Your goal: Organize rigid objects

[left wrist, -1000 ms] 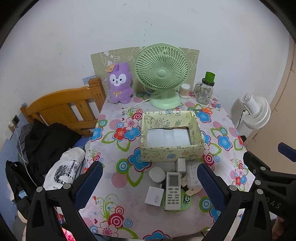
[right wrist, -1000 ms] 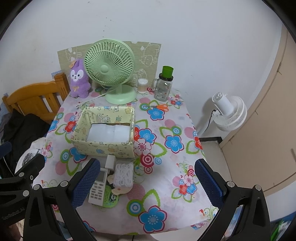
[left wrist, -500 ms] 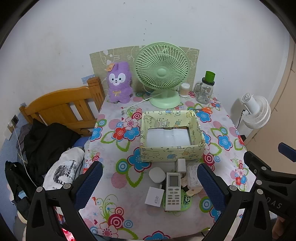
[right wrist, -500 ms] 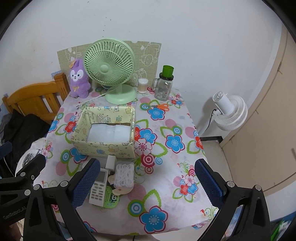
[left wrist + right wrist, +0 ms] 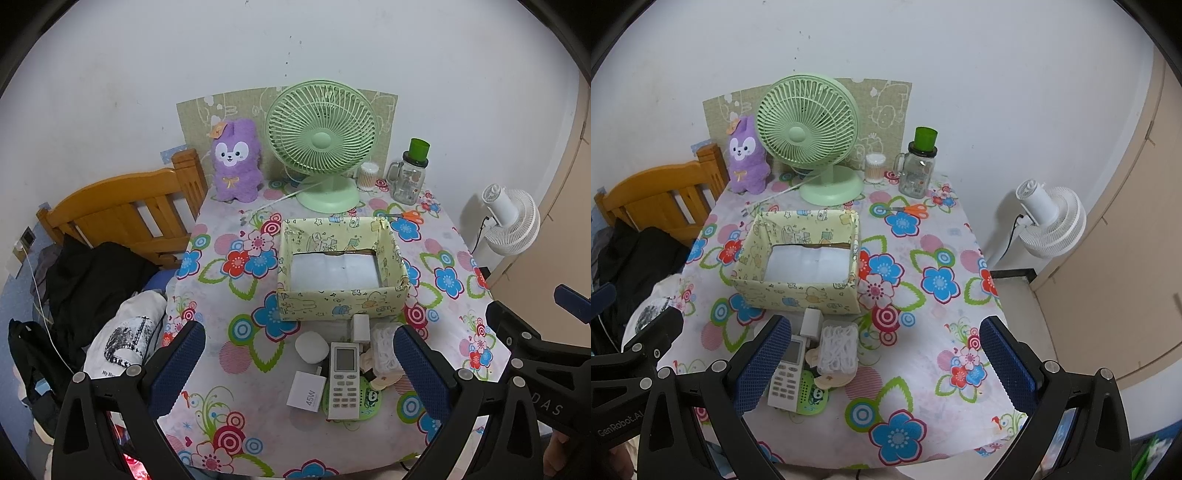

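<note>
Nothing on the worktop has shifted since a second ago, and both hand-held grippers hang where they were, with only a slight drift of view.

Close to the near edge lies a tight cluster: a white remote with grey keys, lying partly on a round green mat; a flat white charger marked 45W touching its left side; a smooth white puck just behind that; a small white plug hard against the box wall; and a clear tub of white loops to the right of the remote. Little tan pieces are wedged between the remote and the tub; I cannot tell what they are.

Just behind stands the box, open-topped, rectangular, wrapped in pale yellow cartoon paper, with a bare white floor inside.

The left hand-held gripper is spread wide, holding nothing, its blue textured pads on either side of the cluster. The right hand-held gripper is equally wide and empty, over open flowered cloth right of the tub, where the worktop lies bare out to its right edge.

Along the back wall: a fuzzy purple plush, a ribbed green fan, a glass jar, and orange scissors. A wooden bed frame crowds the left edge.
</note>
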A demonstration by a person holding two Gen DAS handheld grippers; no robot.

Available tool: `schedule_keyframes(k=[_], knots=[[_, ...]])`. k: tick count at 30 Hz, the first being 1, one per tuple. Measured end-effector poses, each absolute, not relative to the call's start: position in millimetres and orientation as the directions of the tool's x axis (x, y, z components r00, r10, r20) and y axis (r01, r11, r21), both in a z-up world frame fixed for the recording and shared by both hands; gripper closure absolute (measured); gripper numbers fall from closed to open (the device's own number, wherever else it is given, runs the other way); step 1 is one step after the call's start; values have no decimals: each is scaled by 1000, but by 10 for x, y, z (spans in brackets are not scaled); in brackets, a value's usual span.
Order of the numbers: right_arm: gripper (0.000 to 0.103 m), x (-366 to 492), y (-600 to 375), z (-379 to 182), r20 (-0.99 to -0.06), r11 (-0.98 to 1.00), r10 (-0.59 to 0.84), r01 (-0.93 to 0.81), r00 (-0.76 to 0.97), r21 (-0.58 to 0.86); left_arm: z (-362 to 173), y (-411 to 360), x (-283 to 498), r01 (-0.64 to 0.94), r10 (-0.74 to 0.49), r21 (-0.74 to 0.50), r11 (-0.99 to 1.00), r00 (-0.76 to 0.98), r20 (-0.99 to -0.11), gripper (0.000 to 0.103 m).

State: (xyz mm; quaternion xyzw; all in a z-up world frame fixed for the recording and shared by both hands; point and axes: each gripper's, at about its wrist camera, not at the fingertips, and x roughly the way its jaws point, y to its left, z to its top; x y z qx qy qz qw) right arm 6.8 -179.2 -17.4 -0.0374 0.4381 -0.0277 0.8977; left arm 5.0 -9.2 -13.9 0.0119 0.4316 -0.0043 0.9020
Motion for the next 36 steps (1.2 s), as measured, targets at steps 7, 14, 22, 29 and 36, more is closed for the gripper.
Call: schedule_keyframes(k=[7,14,22,29,36], knots=[[0,106,-1779,-191,-787,996,-77,12,612,-89,-206,-81,83,18,-3,11,1000,619,-786,0],[0,149,-1755,-201,-791,996,-75,7,607,-89,-202,-29,144,23,-9,5,1000,601,-799,0],[0,180,-1738,-234,-800,997,-70,4,596,-83,-203,-6,177,23,-7,8,1000,591,-807,0],[0,196,-1737,-255,-806,997,-68,6,588,-80,-211,8,231,27,-12,4,1000,578,-816,0],[0,216,-1737,-283,-807,997,-61,-1,587,-76,-268,8,307,25,-25,-13,1000,557,-830,0]])
